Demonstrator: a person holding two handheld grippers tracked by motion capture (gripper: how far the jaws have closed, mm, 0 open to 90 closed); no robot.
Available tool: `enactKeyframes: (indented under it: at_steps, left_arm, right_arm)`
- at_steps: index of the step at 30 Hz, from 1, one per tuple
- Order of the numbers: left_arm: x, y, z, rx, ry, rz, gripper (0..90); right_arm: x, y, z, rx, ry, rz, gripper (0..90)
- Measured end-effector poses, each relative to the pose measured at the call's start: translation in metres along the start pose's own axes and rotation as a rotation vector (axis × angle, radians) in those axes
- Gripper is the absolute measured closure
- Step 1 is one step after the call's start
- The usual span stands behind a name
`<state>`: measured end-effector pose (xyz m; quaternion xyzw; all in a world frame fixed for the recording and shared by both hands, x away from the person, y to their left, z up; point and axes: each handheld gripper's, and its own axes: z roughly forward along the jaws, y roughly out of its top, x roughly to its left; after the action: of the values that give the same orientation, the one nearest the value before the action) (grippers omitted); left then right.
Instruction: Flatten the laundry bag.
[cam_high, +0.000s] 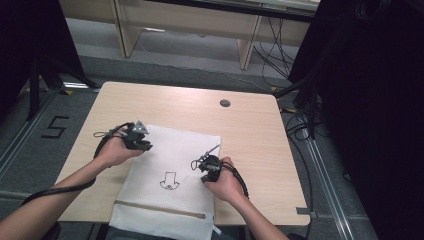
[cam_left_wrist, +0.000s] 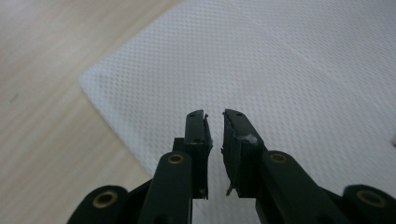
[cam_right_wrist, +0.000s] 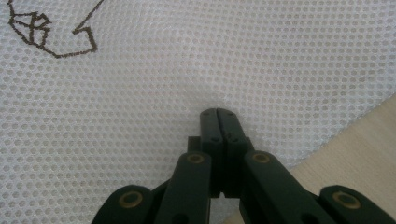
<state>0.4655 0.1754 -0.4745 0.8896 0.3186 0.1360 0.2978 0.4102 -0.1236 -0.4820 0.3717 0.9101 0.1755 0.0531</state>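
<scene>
Two grippers over white mesh bag (cam_high: 170, 175) on wooden table (cam_high: 250, 130). High view: bag lies flat at near table edge, near end cut off by frame; dark line drawing at middle, tan zipper strip low. Left gripper (cam_high: 142, 142) over bag's far left corner; right gripper (cam_high: 207, 172) at right edge.

Left gripper view: jaws narrowly parted, nothing between; bag corner blurred.

Right gripper view: jaws pressed together; whether mesh is pinched, unclear. Fine dotted weave.

From my remote station: a light wooden table (cam_high: 250, 125) on grey carpeted floor (cam_high: 165, 67), black curtains (cam_high: 380, 100) at both sides, a pale bench (cam_high: 190, 20) and loose cables (cam_high: 280, 55) beyond.
</scene>
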Motion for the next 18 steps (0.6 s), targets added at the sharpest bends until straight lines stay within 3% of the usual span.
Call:
enactKeyframes:
  at_steps: [2, 5, 7, 8, 9, 10, 14, 18]
  left_arm:
    - [-0.012, -0.010, -0.006, -0.004, -0.008, -0.010, 80.4]
    - [-0.026, -0.023, -0.012, 0.025, -0.065, -0.023, 87.0]
    - [-0.033, -0.029, -0.013, 0.048, -0.086, 0.007, 89.3]
    - [-0.036, -0.032, -0.012, 0.054, -0.092, 0.000, 89.4]
    - [-0.036, -0.033, -0.013, 0.090, -0.103, 0.030, 89.5]
    - [-0.038, -0.036, -0.010, 0.096, -0.109, 0.023, 89.5]
    - [-0.041, -0.038, -0.007, 0.110, -0.112, 0.031, 89.5]
    - [-0.042, -0.033, -0.003, 0.105, -0.099, 0.034, 89.4]
  right_arm:
    - [0.001, 0.000, 0.000, -0.004, -0.001, 0.010, 90.0]
    - [0.001, -0.001, 0.000, -0.008, -0.006, 0.004, 90.0]
    - [0.002, -0.001, 0.000, -0.008, -0.010, 0.018, 90.0]
    - [0.002, -0.001, -0.001, -0.005, -0.008, 0.017, 90.0]
    - [0.002, -0.001, 0.000, -0.008, -0.009, 0.021, 90.0]
    - [0.002, -0.001, 0.000, -0.007, -0.010, 0.023, 90.0]
    - [0.002, -0.001, -0.001, -0.001, -0.009, 0.045, 90.0]
    - [-0.003, 0.001, 0.000, -0.011, -0.026, 0.026, 90.0]
